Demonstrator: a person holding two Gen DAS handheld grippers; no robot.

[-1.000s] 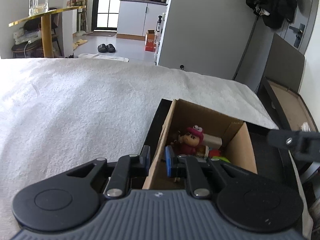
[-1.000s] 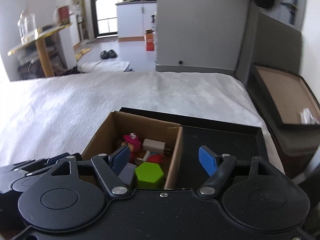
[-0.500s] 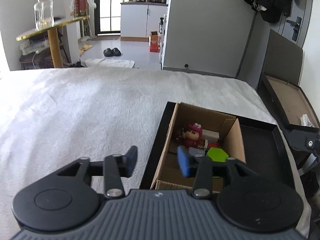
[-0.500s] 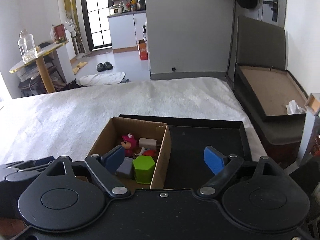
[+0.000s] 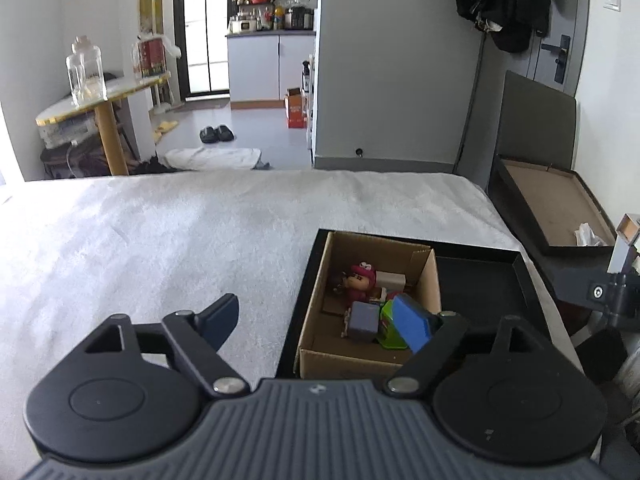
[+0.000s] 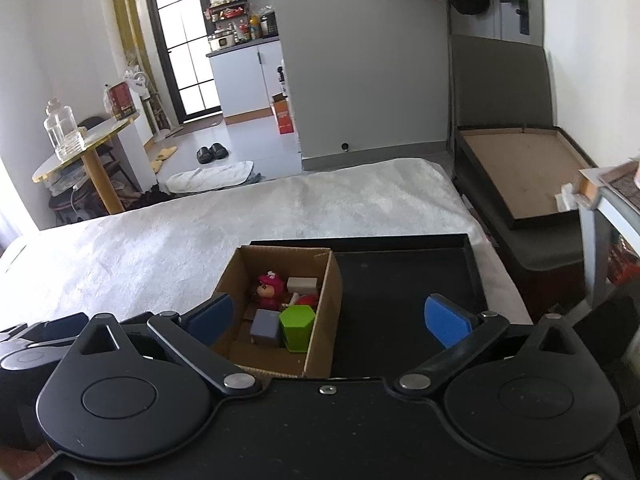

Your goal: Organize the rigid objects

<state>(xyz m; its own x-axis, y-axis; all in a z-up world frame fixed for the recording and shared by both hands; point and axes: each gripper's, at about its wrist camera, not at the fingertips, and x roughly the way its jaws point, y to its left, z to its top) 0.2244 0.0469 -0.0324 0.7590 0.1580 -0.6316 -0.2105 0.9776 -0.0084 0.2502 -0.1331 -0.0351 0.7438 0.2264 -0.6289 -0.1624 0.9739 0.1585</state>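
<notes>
A cardboard box [image 5: 352, 364] [image 6: 324, 312] stands in the left part of a black tray [image 5: 480, 280] [image 6: 400, 280] on a white bed cover [image 5: 160, 240]. Inside lie a pink figure [image 5: 362, 278] [image 6: 270, 288], a grey cube [image 5: 364, 318] [image 6: 266, 326], a green hexagon block [image 5: 386, 330] [image 6: 296, 326] and a beige block [image 6: 302, 283]. My left gripper [image 5: 316, 318] hangs above the box's left wall, jaws opening, nothing between them. My right gripper [image 6: 328, 316] hovers over the box's right wall, jaws opening wide, holding nothing.
An open dark case [image 5: 556, 208] [image 6: 516, 172] stands past the bed's right edge. A round side table with a glass jar [image 5: 86, 72] is at the far left. The left gripper's body [image 6: 24, 344] shows at the lower left in the right wrist view.
The left jaws, earlier closed on the box's left wall, have let go and spread. The right jaws widened too. Both grippers rose and drew back from the box.
</notes>
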